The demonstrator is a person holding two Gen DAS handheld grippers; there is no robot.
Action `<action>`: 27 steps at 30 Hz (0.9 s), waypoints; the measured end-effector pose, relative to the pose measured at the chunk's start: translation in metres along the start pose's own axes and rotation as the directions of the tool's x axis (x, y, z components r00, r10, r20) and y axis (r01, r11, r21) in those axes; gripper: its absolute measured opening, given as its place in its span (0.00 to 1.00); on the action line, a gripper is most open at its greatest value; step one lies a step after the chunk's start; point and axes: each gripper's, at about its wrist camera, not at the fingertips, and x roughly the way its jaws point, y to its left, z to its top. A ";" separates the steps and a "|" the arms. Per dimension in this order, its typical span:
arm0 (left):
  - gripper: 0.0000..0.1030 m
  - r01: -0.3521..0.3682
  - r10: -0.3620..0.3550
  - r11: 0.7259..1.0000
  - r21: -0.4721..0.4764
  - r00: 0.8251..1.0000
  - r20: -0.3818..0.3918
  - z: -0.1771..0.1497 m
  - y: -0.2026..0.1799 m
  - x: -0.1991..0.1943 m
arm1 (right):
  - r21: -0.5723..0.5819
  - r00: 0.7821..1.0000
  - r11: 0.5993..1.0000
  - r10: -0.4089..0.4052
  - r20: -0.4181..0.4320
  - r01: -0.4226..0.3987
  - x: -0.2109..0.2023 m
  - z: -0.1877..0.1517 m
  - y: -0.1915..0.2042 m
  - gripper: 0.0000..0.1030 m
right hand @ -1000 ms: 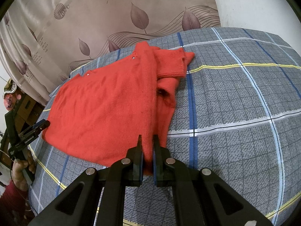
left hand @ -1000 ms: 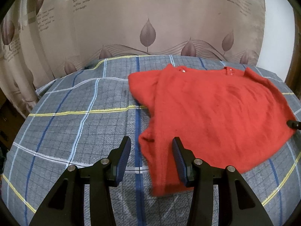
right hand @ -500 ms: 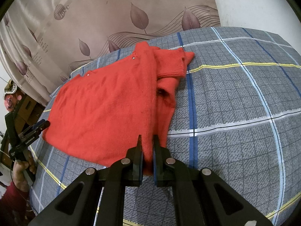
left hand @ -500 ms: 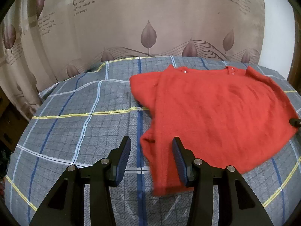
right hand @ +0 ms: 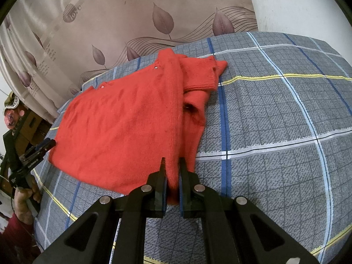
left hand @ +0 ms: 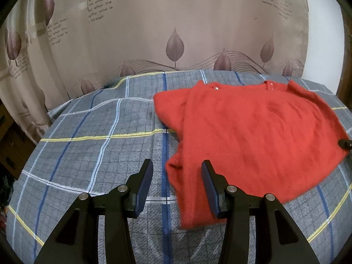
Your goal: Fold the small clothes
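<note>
holding the red sweater [right hand: 123,127] by its near hem with my right gripper [right hand: 172,176]: both pads pressed together on a pinch of knit, fabric bunched between them and poking out below. my left gripper [left hand: 177,186] is roughly half open, nothing clamped. from its own camera the sweater's near left corner lies in the gap between its 2 pads, but i can't tell if either pad touches the cloth or just hangs above it.

sweater lies spread on the plaid bedspread [right hand: 275,114], front down or up i can't tell. 2 small shiny buttons [left hand: 216,87] sit at its far edge, near the neckline. in the right view 1 sleeve [right hand: 198,74] is folded across the body at the far right side of the sweater, ribbed cuff pointing right. a second opening shows just below that cuff, dark inside.

beyond the sweater's far edge hangs a beige curtain [left hand: 176,33] with leaf prints and lettering. white wall [right hand: 297,4] to the right of the curtain.

off the sweater's left edge in the right view, my left hand [right hand: 24,195] is wrapped round the left gripper's handle, its tip just beside the sweater's left corner. dark furniture sits behind that hand, details unclear.
</note>
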 end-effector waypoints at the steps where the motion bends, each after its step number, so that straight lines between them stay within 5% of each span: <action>1: 0.45 -0.001 0.001 1.000 0.001 1.000 0.001 0.000 -0.001 0.000 | 0.000 1.000 1.000 0.000 0.000 0.000 0.000 0.000 0.000 0.04; 27: 0.45 -0.004 0.004 1.000 0.000 1.000 0.002 0.001 -0.002 -0.002 | 0.001 1.000 1.000 0.001 0.000 -0.001 0.001 0.000 0.000 0.04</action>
